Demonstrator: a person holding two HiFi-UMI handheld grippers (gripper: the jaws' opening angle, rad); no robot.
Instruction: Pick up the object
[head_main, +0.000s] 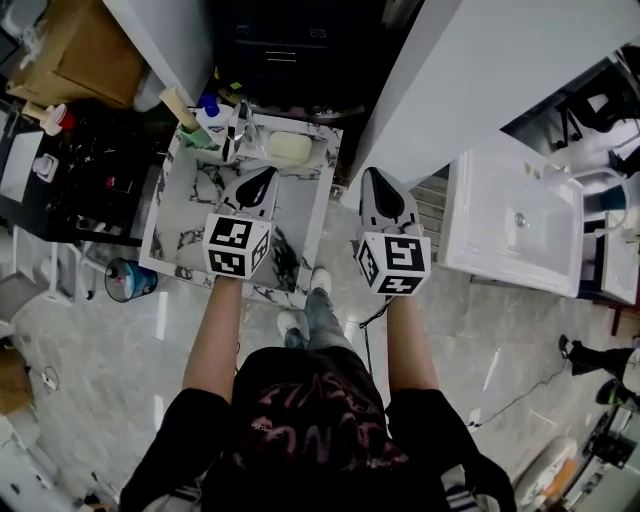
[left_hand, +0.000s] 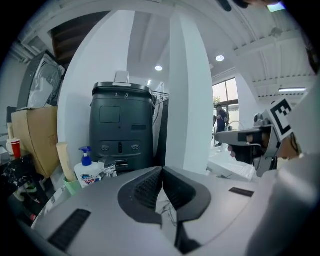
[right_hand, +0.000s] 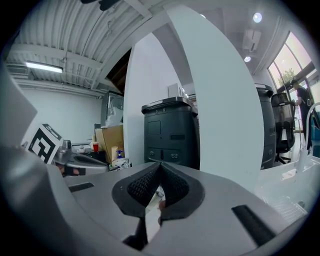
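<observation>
Item, one: pale yellow bar (head_main: 288, 148), oval and rounded at both ends. It is lying flat at the far right corner of the marble basin (head_main: 190, 215), just right of the tap (head_main: 240, 128). Its long axis is running left to right along the far rim. Neither end is reading as a front, so I am logging no pointing direction. Nothing is gripping it.

Items beside it, one each, all to the left at the far rim:
- tap, between the bar and the bottle
- pump bottle (head_main: 208, 115), white with a blue head, standing upright
- green cup (head_main: 197, 137) with a beige stick (head_main: 178, 105) leaning out to the far left

Grippers, two:
- left gripper (head_main: 262, 178): I am holding it over the basin, claw pressed together with the pads meeting at the tip and nothing between them. In the head view its tip is showing just near of the bar; I cannot tell its height above it.
- right gripper (head_main: 372, 175): I am holding it right of the basin and clear of it, claw likewise pressed together and empty.

Surroundings, one each:
- white sink (head_main: 515, 220), well apart to the right
- dark grey bin (left_hand: 122, 125), standing beyond the basin
- cardboard box (head_main: 80, 55), far left
- red cup (head_main: 62, 118), on the dark table at left
</observation>
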